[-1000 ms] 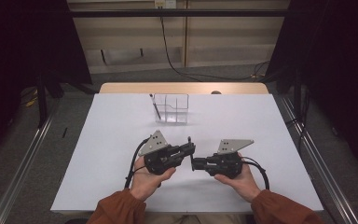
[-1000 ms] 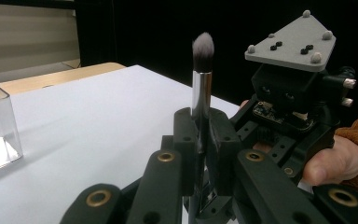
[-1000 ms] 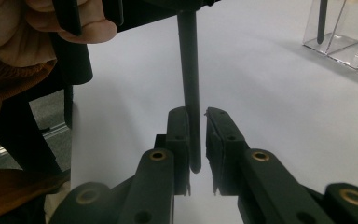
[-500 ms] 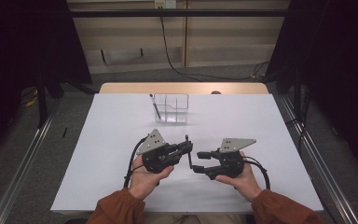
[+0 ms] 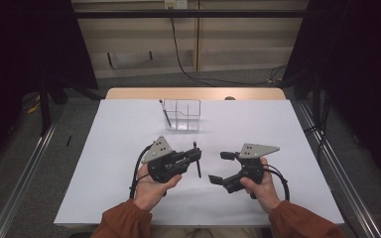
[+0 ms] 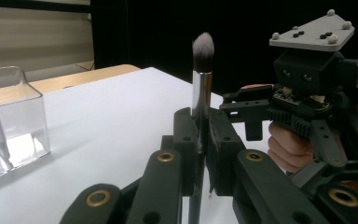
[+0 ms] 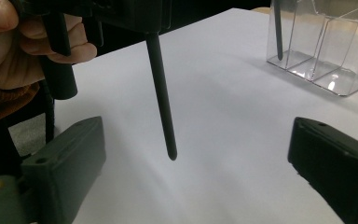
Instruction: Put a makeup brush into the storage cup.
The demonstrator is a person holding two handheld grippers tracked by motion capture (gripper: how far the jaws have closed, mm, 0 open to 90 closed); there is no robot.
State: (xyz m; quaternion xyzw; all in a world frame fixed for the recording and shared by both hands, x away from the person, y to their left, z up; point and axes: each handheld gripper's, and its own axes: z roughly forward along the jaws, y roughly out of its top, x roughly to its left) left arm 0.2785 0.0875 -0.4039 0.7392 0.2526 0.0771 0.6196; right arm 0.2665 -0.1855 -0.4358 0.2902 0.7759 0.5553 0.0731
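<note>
L gripper (image 5: 197, 154) jaws pinched on a makeup brush (image 6: 201, 84), approx mid-handle. In the left gripper view the brush stands upright, grey-white bristle tuft at 12 o'clock, silver ferrule just above the jaws, black handle running down between them. In the right gripper view the handle's lower end (image 7: 163, 107) hangs free above the white table (image 5: 104, 163), not touching it.

R gripper (image 5: 221, 167) jaws spread wide, holding nothing; it sits just at 3 o'clock of the brush, near but apart, jaws facing it.

Clear acrylic organizer (image 5: 182, 115) w/ compartments stands at 12 o'clock from both grippers, well apart, toward the far table edge. A thin dark stick-like item (image 5: 165, 112) leans in its L compartment; can't tell what kind.
</note>
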